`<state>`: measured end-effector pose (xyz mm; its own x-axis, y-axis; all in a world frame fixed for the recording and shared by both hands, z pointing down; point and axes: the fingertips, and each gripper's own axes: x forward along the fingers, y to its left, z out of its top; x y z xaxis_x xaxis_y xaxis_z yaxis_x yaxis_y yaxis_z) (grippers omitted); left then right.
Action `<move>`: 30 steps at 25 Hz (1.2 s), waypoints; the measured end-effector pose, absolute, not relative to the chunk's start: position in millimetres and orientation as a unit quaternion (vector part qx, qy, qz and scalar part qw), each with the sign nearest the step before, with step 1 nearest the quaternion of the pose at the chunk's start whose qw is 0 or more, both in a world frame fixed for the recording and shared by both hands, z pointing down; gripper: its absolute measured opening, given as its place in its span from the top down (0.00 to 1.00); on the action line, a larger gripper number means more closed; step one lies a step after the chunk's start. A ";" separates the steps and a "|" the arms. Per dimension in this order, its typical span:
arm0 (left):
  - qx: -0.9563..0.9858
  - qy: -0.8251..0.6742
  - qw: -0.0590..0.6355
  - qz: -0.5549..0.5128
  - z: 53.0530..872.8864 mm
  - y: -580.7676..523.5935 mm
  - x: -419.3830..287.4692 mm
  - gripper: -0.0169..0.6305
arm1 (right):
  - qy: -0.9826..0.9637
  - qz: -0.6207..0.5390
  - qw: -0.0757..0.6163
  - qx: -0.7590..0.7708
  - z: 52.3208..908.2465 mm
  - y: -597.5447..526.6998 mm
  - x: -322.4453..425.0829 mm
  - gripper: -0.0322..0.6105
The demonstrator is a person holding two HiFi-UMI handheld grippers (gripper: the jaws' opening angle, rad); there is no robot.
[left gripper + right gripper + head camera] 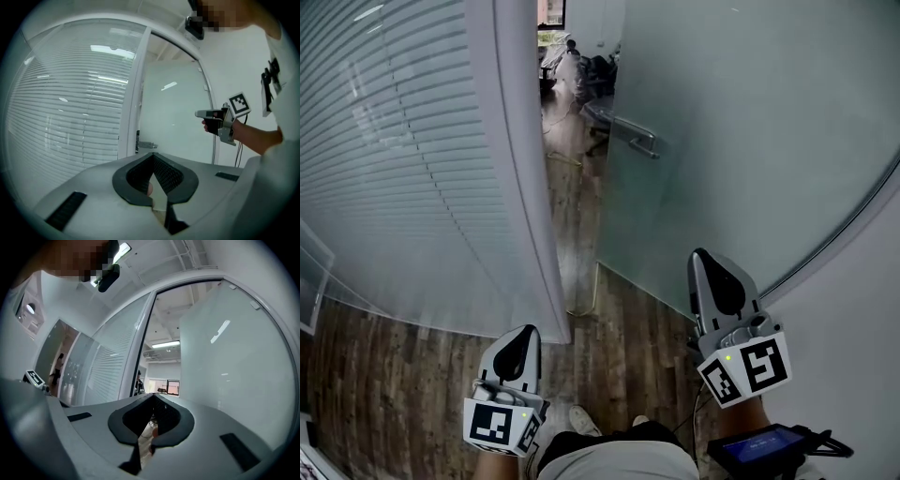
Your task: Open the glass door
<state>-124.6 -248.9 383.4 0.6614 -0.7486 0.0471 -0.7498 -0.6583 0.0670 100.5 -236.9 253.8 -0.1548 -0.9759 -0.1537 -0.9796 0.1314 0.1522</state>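
Note:
The frosted glass door [750, 141] stands swung partly open, with a gap between its edge and the white frame post [520, 159]. Its metal handle [643, 142] sticks out at the door's left edge, far ahead of both grippers. My right gripper [705, 258] is shut and holds nothing; it points toward the door's lower part without touching it. My left gripper [523, 339] is low at the left near the foot of the post, jaws together and empty. In the left gripper view the handle [147, 145] shows beside the post, and the right gripper [206, 113] hangs before the glass.
A glass partition with white blinds [403, 169] fills the left. Through the gap, dark office chairs [595, 75] stand on the wooden floor [572, 197]. A white wall [862, 319] closes the right. My shoe [581, 420] and a small device [759, 448] are below.

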 end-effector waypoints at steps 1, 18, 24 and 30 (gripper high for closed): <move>0.910 -0.413 0.039 0.006 384.1 -243.6 -123.0 0.98 | 0.755 0.100 0.007 -0.648 261.7 -230.2 100.0 0.95; 0.861 -0.508 0.015 0.013 348.4 -136.8 -89.9 0.98 | 0.839 0.044 0.007 -0.542 291.7 -143.5 119.7 0.95; 0.833 -0.552 0.021 0.025 346.7 -93.7 -97.7 0.98 | 0.872 0.027 0.018 -0.488 298.3 -126.0 105.4 0.95; 0.805 -0.592 0.017 0.018 344.1 -75.2 -137.1 0.98 | 0.896 0.033 0.014 -0.443 303.2 -121.4 62.7 0.95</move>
